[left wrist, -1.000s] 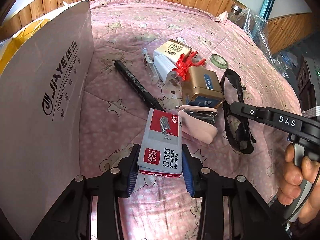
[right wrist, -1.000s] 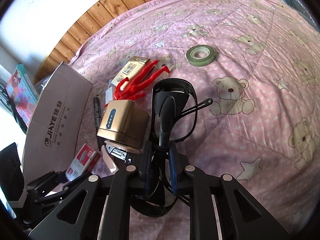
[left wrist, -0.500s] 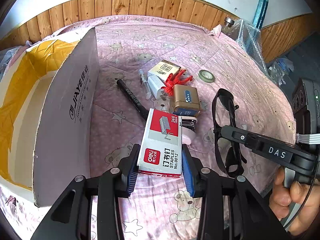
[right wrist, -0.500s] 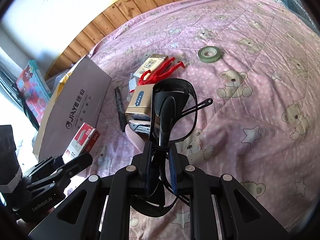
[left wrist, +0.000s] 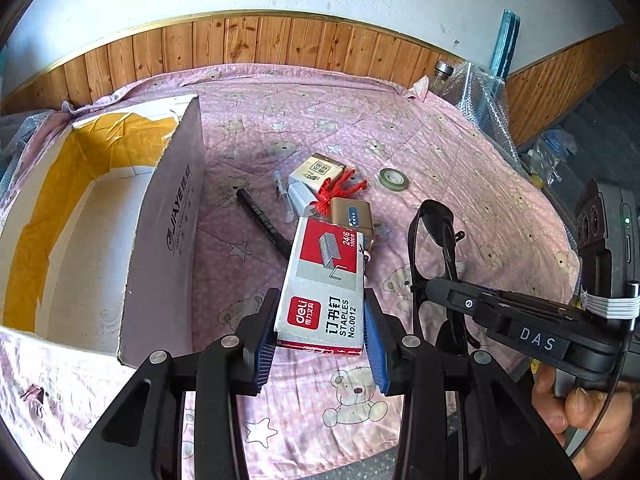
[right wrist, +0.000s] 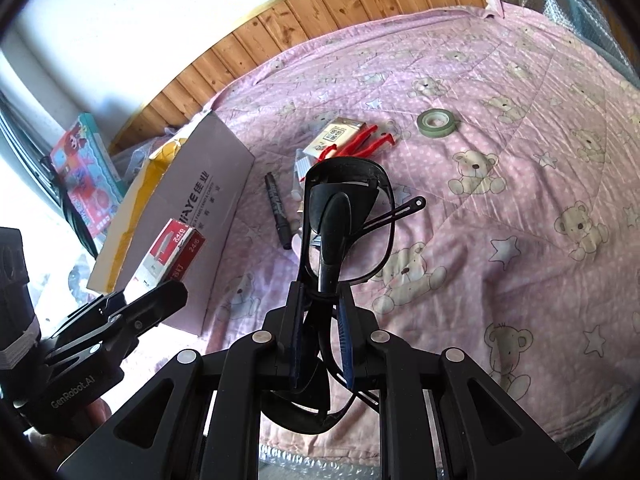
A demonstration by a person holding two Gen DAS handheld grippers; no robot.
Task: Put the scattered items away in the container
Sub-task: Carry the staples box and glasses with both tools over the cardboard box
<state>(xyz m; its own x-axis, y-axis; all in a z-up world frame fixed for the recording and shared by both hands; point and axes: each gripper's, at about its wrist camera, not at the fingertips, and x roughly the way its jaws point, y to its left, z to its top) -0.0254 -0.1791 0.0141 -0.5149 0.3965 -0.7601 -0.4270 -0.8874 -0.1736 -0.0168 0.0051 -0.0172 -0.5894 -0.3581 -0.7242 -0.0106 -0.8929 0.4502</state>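
My left gripper [left wrist: 320, 332] is shut on a red and grey staples box [left wrist: 324, 280], held in the air above the pink bedspread. My right gripper [right wrist: 322, 340] is shut on black glasses [right wrist: 344, 216], also lifted; in the left wrist view the glasses [left wrist: 434, 248] hang to the right of the staples box. The open cardboard box [left wrist: 160, 216] with a yellow-taped inside stands to the left. On the spread lie a black marker [left wrist: 260, 220], a gold device [left wrist: 354, 220], a red clip [left wrist: 340, 188], a white card box [left wrist: 316, 170], a syringe [left wrist: 282, 196] and a green tape roll [left wrist: 394, 179].
A wood-panelled wall [left wrist: 280, 44] runs behind the bed. Bubble wrap and a jar [left wrist: 442, 74] sit at the far right corner. A colourful toy box [right wrist: 86, 168] leans left of the bed. A hand [left wrist: 576, 408] holds the right gripper's handle.
Both grippers have risen and drawn back from the pile, carrying the staples box and the glasses. The open top of the cardboard box has come into the left view.
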